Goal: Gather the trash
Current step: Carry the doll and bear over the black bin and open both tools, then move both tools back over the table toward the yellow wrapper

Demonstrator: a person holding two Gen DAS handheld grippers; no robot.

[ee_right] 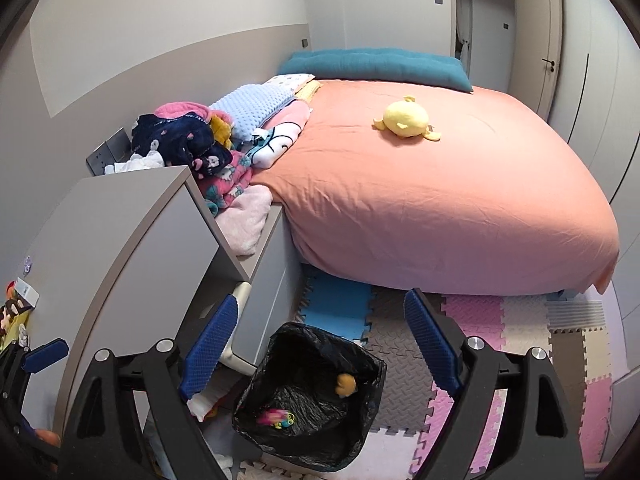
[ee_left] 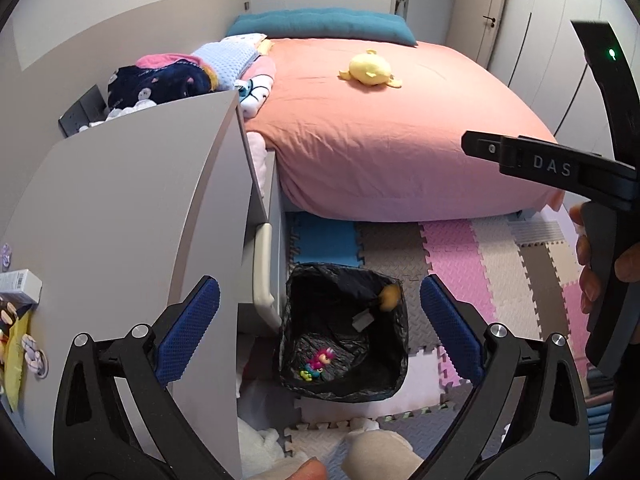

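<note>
A black-lined square trash bin [ee_left: 345, 328] stands on the foam puzzle-mat floor [ee_left: 452, 256] beside the grey tabletop [ee_left: 132, 208], below a salmon-sheeted bed [ee_right: 440, 184]. Both the left tongs [ee_left: 320, 330] and right tongs [ee_right: 320, 342] gape wide above the bin, gripping nothing.

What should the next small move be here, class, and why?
Probably swing the left gripper back toward the clutter on the grey desk. Both it and the right gripper are open and empty above the black-lined bin, which already holds scraps, while wrappers remain at the desk's edge.
</note>
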